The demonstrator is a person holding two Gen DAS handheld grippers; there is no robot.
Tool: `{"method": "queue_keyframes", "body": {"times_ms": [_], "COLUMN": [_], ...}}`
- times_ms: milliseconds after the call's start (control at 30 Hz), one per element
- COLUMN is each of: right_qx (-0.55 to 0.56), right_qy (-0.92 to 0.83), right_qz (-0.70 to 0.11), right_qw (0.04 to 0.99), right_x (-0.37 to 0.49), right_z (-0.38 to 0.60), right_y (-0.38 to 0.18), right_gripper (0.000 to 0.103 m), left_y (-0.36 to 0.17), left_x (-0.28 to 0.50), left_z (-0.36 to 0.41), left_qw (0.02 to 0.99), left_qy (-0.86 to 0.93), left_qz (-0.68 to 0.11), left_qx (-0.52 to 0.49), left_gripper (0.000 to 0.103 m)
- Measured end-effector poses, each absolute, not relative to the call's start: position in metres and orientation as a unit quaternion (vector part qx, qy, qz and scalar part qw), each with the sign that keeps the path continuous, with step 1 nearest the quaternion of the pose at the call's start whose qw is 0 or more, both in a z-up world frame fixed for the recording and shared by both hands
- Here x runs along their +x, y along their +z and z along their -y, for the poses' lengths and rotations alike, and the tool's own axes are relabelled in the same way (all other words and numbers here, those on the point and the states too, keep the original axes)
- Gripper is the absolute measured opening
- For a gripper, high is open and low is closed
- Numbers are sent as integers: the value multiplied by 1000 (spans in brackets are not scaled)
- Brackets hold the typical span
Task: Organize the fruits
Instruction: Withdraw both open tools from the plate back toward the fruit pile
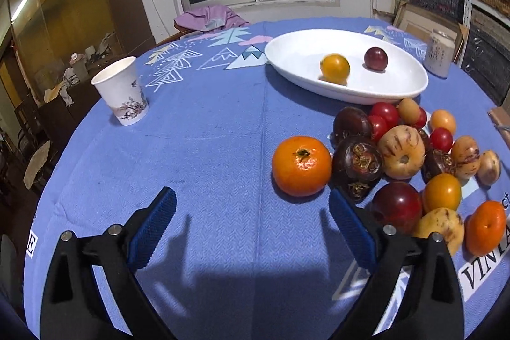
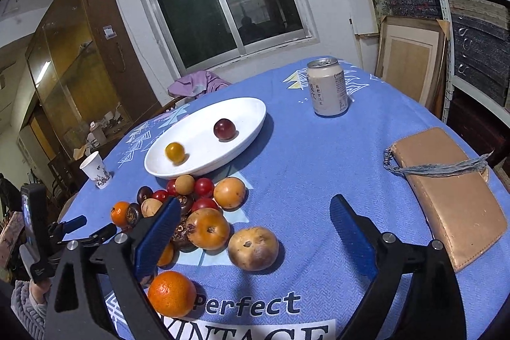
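Left wrist view: left claw (image 1: 251, 209) spread wide, holding nothing, above the blue-clothed tabletop (image 1: 207, 148). We list a white oval dish (image 1: 296, 75) holding a yellow fruit (image 1: 334, 68) and a dark red plum (image 1: 376, 59), apart from each other. We note the fruit pile (image 1: 404, 155) just in front of the dish, an orange mandarin (image 1: 301, 165) at its left edge, a paper cup (image 1: 121, 91) far left, and a drink can (image 1: 439, 54) behind the dish.

Right wrist view: right claw (image 2: 251, 212) spread, empty. We see the pile (image 2: 191, 212) behind its left finger, a russet fruit (image 2: 253, 248) between the fingers, the dish (image 2: 242, 113) beyond, the can (image 2: 326, 87), and a tan wallet (image 2: 446, 193) to the right. The other claw (image 2: 92, 228) shows at far left, parted.
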State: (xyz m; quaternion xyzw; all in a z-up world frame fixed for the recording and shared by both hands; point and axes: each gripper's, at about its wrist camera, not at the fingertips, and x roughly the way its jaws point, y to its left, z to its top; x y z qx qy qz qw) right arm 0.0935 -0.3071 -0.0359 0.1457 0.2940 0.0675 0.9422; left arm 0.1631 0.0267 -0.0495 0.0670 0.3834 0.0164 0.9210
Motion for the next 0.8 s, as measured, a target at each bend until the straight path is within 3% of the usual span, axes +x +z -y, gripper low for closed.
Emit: {"method": "queue_keyframes", "body": {"times_ms": [200, 433, 800], "right_qx": [143, 142, 98], "right_qy": [66, 61, 61], "right_qz": [-299, -304, -355], "right_qw": [941, 940, 928], "right_x": [95, 96, 106], "right_z": [308, 308, 296], "right_y": [-38, -40, -55], "right_gripper": [95, 95, 95], "left_y": [-55, -45, -61], "left_x": [191, 184, 205], "left_z": [-35, -60, -40], "left_qw": [914, 926, 911], "left_qy": [7, 71, -9], "left_qz": [-403, -370, -413], "left_qx": [43, 31, 20], "left_gripper": [99, 99, 99]}}
